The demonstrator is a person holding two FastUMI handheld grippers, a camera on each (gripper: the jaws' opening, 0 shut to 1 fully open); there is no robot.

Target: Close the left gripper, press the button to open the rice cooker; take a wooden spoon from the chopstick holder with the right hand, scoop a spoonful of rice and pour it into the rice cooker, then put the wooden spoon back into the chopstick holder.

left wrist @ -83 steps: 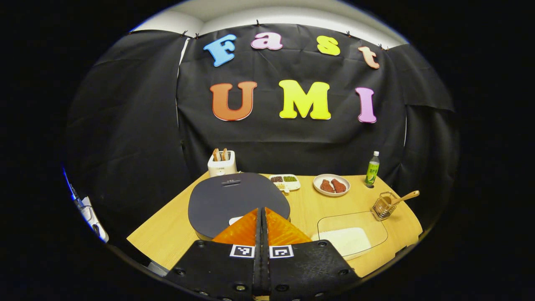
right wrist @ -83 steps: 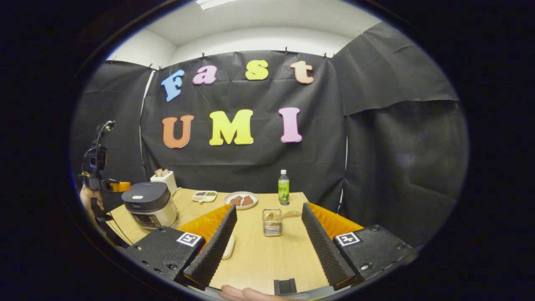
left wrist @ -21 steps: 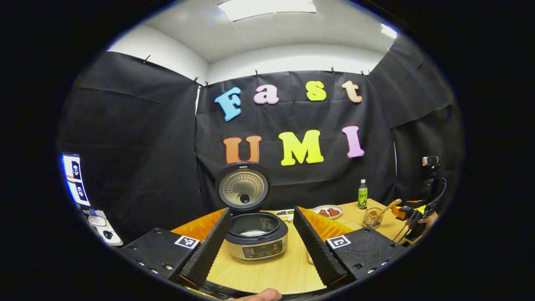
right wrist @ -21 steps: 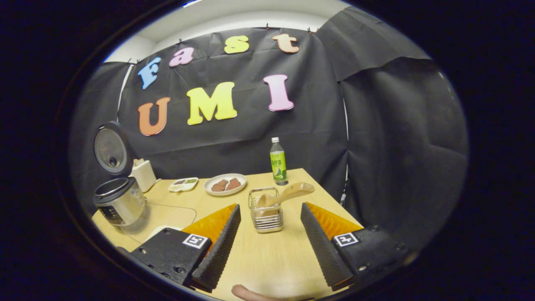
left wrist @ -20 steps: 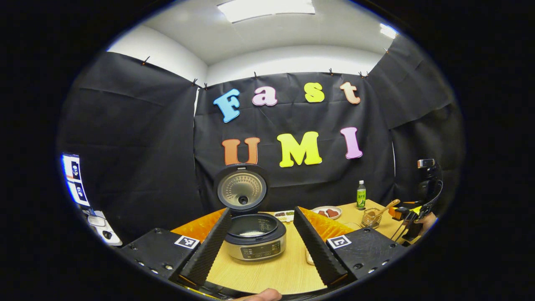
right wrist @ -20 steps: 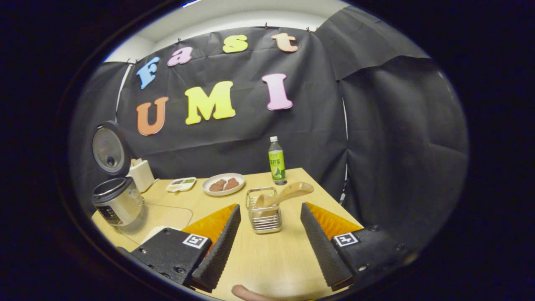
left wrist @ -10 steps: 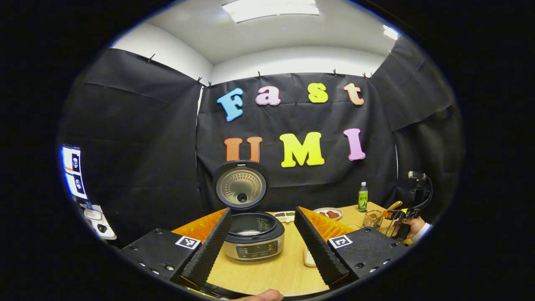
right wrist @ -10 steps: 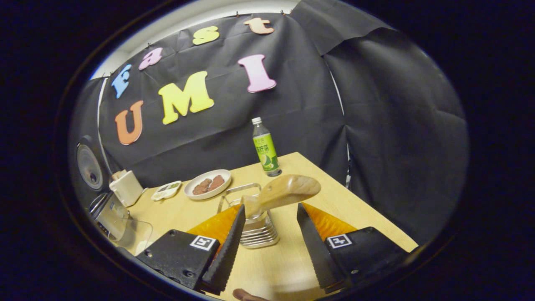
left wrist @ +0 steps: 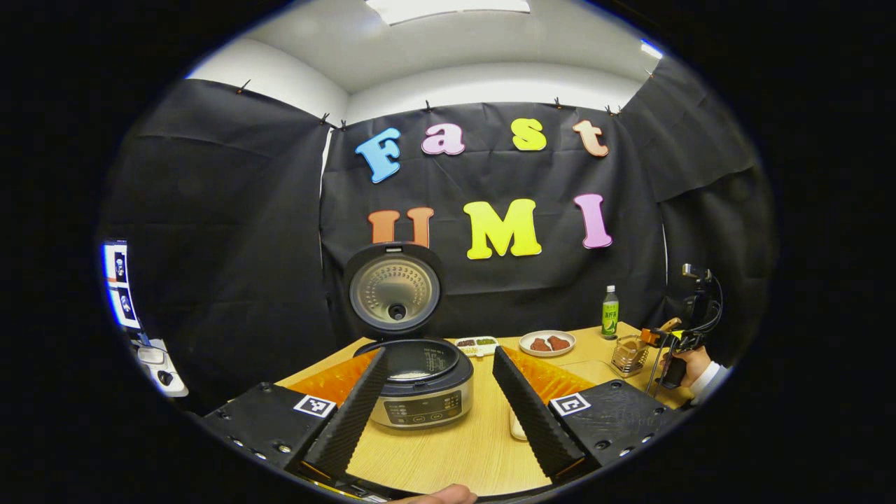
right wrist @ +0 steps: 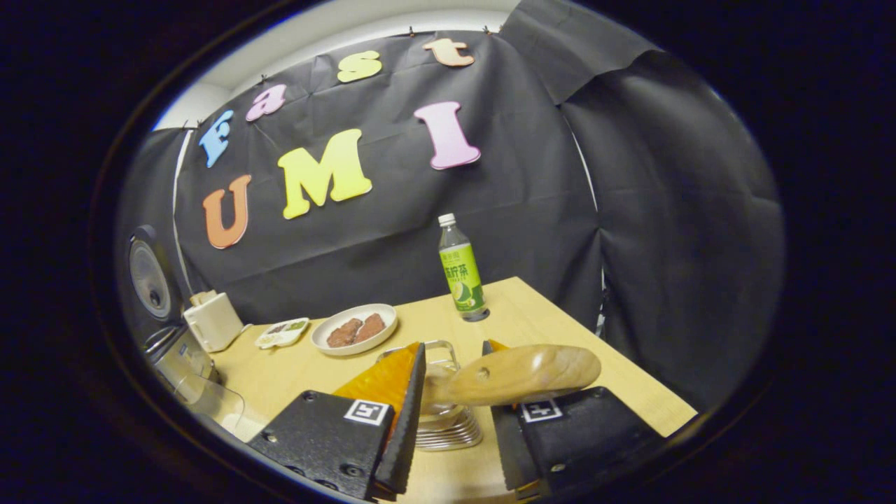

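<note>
Reaching: I have the right tongs [right wrist: 453, 420] at the wooden spoon [right wrist: 518, 374], low centre of the right gripper view. The handle lies across the gap between the fingers, which stand close on either side, but I cannot tell whether both press on it.
Spoon's place: its bowl end sits in the chopstick holder [right wrist: 448, 423], a wire basket just behind my fingers; the handle leans out to the right.
Left tongs: the left tongs [left wrist: 437, 402] are released, fingers wide apart, framing the rice cooker [left wrist: 418, 388] in the lower centre of the left gripper view.
Cooker: its lid [left wrist: 393, 290] stands upright and the pot is uncovered, so I judge the button step done.
Risk, grip: the handle is rounded and smooth; a pinch near its fat end could let it roll or slide out as I lift.
Risk, holder: the basket looks light; dragging the spoon sideways instead of up could tip it or pull it along the worktop [right wrist: 546, 322].
Around: a green bottle [right wrist: 462, 269] stands beyond the holder, a plate [right wrist: 353, 329] with brown pieces to its left, a small divided dish [right wrist: 281, 334] and a white toaster [right wrist: 213, 320] farther left.
In the way: nothing lies between my fingers and the handle; the bottle is near enough to knock on a high swing.
</note>
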